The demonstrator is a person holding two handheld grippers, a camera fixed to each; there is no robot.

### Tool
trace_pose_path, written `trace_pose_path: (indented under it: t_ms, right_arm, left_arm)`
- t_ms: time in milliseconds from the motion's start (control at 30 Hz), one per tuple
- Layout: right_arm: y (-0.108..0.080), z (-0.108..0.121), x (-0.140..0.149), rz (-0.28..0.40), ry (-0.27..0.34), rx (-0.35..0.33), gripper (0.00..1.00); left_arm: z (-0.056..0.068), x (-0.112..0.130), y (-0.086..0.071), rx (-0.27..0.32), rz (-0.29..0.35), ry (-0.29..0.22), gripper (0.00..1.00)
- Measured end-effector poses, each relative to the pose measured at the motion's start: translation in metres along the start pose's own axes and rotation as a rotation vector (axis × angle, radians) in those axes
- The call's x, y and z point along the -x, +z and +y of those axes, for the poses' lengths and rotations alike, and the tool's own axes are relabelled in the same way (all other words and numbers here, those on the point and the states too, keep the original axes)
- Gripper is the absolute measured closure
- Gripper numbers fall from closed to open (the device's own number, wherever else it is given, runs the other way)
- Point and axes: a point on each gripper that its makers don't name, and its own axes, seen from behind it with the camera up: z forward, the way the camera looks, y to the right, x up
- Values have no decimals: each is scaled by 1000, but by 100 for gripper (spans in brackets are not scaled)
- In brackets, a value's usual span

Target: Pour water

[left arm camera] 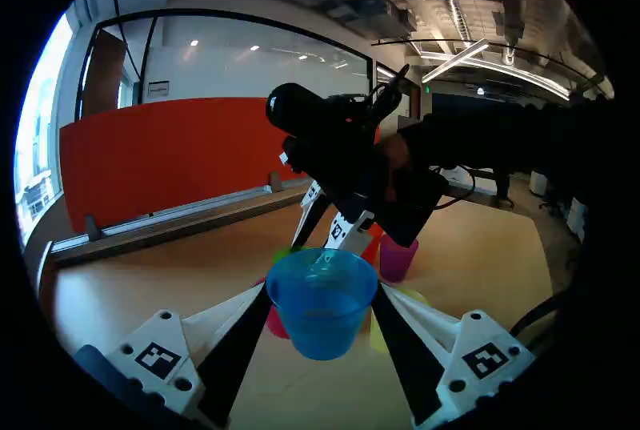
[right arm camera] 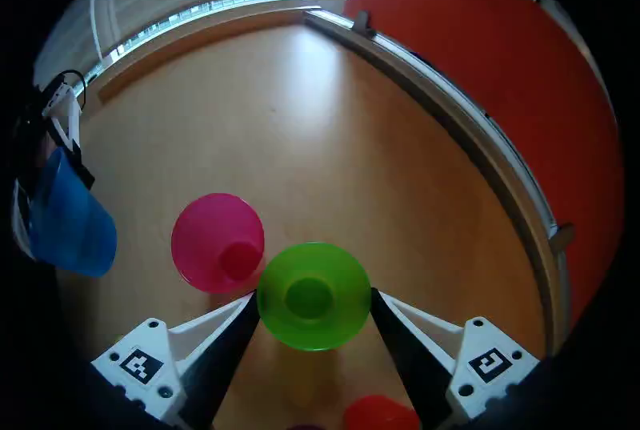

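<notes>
My left gripper (left arm camera: pixel 320 294) is shut on a translucent blue cup (left arm camera: pixel 322 310), held upright above the table; its lower part looks darker, as if it holds some water. Beyond it a hand holds my right gripper (left arm camera: pixel 330 230), pointing down toward the table. In the right gripper view, my right gripper (right arm camera: pixel 314 295) is shut on a green cup (right arm camera: pixel 312 295), seen from above with nothing visible inside. The blue cup (right arm camera: pixel 70 226) hangs at the far left, with a white finger (right arm camera: pixel 68 122) of the left gripper beside it.
A pink cup (right arm camera: pixel 218 242) stands on the wooden table (right arm camera: pixel 320 126) just left of the green one, and a red cup (right arm camera: pixel 380 414) sits near the bottom edge. A purple cup (left arm camera: pixel 396 258) and a yellow cup (left arm camera: pixel 382 332) stand behind the blue cup. An orange partition (right arm camera: pixel 496 54) borders the table.
</notes>
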Motion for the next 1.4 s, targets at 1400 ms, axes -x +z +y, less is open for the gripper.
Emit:
trace_pose_path:
  t_ms: [1400]
  right_arm:
    - [-81,-15,-8,271,97,27,6]
  left_arm:
    - [10,-14,-10,-44,3,8,14]
